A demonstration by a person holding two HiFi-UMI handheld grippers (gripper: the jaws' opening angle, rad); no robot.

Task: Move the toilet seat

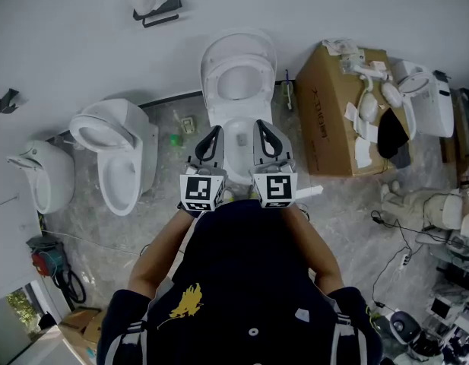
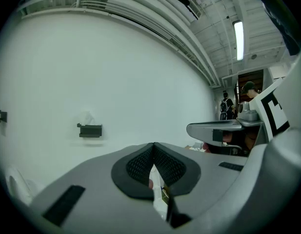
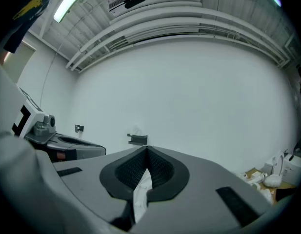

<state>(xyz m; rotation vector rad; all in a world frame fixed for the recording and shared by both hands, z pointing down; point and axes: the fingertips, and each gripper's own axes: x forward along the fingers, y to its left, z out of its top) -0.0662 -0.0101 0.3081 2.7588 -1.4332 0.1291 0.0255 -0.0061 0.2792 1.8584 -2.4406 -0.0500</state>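
In the head view a white toilet stands against the wall, its seat (image 1: 219, 73) raised upright over the bowl (image 1: 239, 139). My left gripper (image 1: 213, 133) and right gripper (image 1: 262, 126) hover side by side above the bowl, pointing at the wall, short of the seat. Neither touches it. In the left gripper view the left gripper (image 2: 153, 146) has its jaws pressed together with nothing held. The right gripper (image 3: 146, 150) in its own view is likewise shut and empty. Only a sliver of white shows below each pair of tips.
A second toilet (image 1: 116, 154) and a urinal (image 1: 38, 175) stand to the left. A cardboard box (image 1: 329, 124) of parts and another toilet (image 1: 426, 101) are on the right. A paper holder (image 1: 154, 6) hangs on the wall, also in the gripper views (image 2: 90, 130) (image 3: 137, 140).
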